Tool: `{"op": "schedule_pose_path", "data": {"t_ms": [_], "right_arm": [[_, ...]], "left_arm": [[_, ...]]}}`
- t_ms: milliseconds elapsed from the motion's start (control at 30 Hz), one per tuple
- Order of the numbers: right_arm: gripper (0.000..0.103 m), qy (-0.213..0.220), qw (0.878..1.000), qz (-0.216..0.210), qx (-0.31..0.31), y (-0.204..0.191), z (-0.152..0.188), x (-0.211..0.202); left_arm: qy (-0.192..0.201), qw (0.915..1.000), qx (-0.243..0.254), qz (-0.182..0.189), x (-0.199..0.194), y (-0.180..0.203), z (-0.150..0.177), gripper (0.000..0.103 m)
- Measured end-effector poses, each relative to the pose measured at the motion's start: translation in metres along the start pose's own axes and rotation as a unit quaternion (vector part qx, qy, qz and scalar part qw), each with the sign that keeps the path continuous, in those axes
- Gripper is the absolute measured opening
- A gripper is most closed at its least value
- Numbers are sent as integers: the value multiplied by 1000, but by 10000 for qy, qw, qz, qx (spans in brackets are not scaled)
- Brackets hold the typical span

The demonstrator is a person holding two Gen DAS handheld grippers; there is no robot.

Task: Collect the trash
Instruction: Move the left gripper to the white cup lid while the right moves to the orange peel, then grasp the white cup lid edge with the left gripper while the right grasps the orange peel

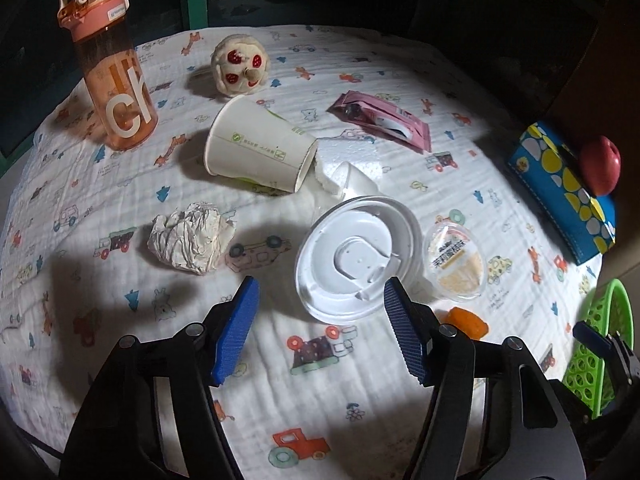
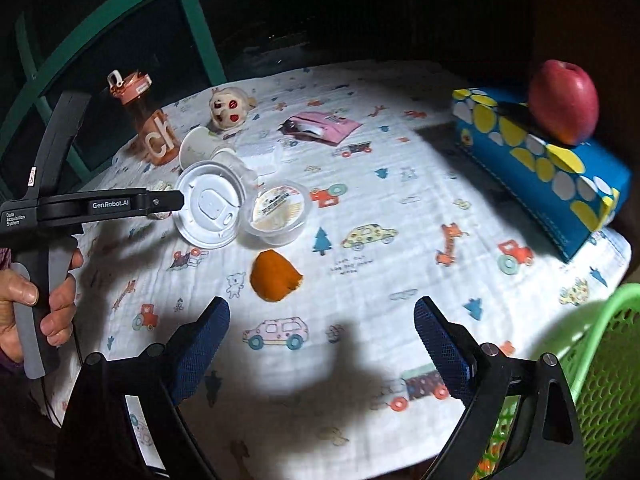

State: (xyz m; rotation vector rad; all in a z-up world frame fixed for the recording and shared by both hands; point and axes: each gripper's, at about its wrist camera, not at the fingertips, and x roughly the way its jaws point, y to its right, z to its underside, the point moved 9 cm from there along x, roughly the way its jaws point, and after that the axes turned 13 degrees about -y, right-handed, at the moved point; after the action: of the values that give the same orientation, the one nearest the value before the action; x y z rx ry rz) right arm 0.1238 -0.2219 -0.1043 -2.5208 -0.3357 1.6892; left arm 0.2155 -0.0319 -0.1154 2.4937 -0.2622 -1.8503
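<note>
Both jaws gape with nothing between them. The left hand-held gripper (image 1: 320,320) hovers just short of the lid (image 1: 356,256); the right hand-held gripper (image 2: 320,344) just short of the peel (image 2: 274,276), basket (image 2: 600,360) at its right.

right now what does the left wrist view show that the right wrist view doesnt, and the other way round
Only the left wrist view shows the crumpled paper ball clearly and whole. Only the right wrist view shows the person's hand gripping the left gripper's handle. Both share the white plastic lid, fallen paper cup, orange peel, orange bottle, apple on the blue box, and green basket.
</note>
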Motion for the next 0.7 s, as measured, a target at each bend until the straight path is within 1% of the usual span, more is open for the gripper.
{"op": "schedule_pose_path", "data": {"t_ms": [67, 200, 267, 333, 433, 500, 600, 633, 700], "right_arm": [[87, -81, 9999, -63, -137, -12, -5, 13], [86, -214, 9993, -42, -309, -25, -16, 37], [80, -305, 9989, -26, -341, -27, -20, 49], [79, -388, 9985, 3, -379, -28, -23, 60], [72, -474, 9979, 96, -433, -29, -26, 72], [68, -518, 9975, 134, -458, -29, -28, 78], [54, -550, 9969, 203, -518, -31, -27, 83], [48, -573, 9966, 217, -548, -32, -27, 85], [43, -568, 9963, 247, -588, -34, -26, 85]], "left_arm": [[-70, 10000, -4, 43, 8, -5, -1, 59], [-134, 9998, -35, 156, 20, -11, -4, 56], [-152, 9997, -46, 207, 24, -13, -6, 54], [-179, 9995, -22, 254, 28, -13, -8, 53], [-198, 9993, 26, 310, 34, -12, -11, 50], [-213, 9990, 40, 394, 37, -11, -12, 45], [-212, 9983, 39, 537, 39, -10, -14, 37], [-203, 9982, 70, 552, 38, -8, -14, 31], [-189, 9982, 67, 559, 37, -8, -14, 31]]}}
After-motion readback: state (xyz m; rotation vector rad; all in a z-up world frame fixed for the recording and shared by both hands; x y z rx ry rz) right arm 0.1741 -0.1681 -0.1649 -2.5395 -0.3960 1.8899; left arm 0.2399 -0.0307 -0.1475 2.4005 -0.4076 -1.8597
